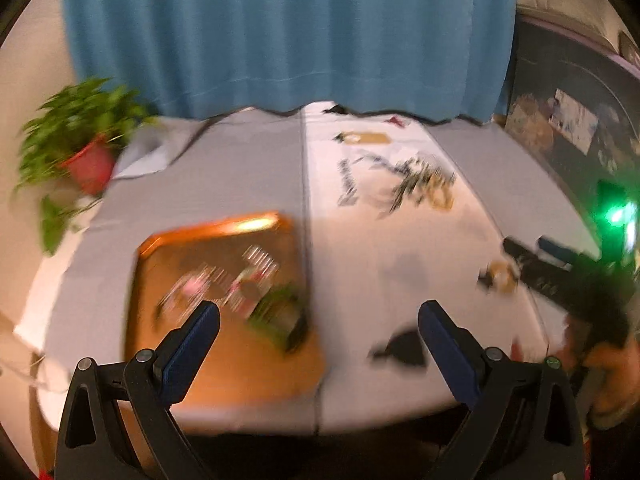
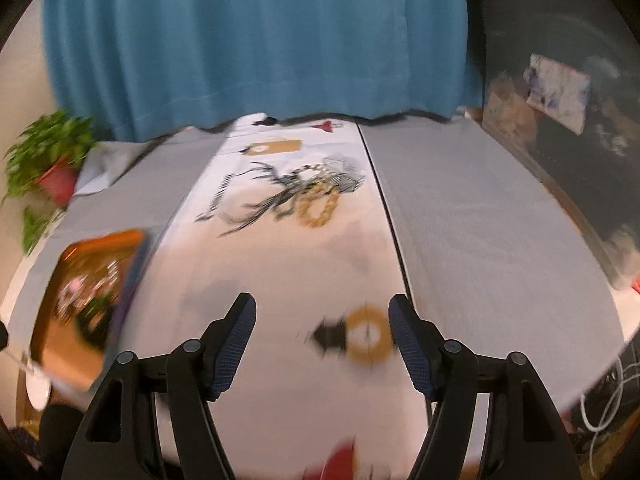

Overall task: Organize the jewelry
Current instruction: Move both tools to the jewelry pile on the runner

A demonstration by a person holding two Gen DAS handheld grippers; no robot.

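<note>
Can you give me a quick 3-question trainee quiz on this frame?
1. True or false: the right gripper is shut on a bracelet.
2. Where does the orange tray lie in the right wrist view? A) left of the white runner B) right of it C) on it
3. Fill in: the curtain behind the table is ____.

Key:
1. False. Its jaws stand apart over the runner, nothing pressed between them; a gold ring with a black tassel lies on the cloth between the fingers.
2. A
3. Blue
</note>
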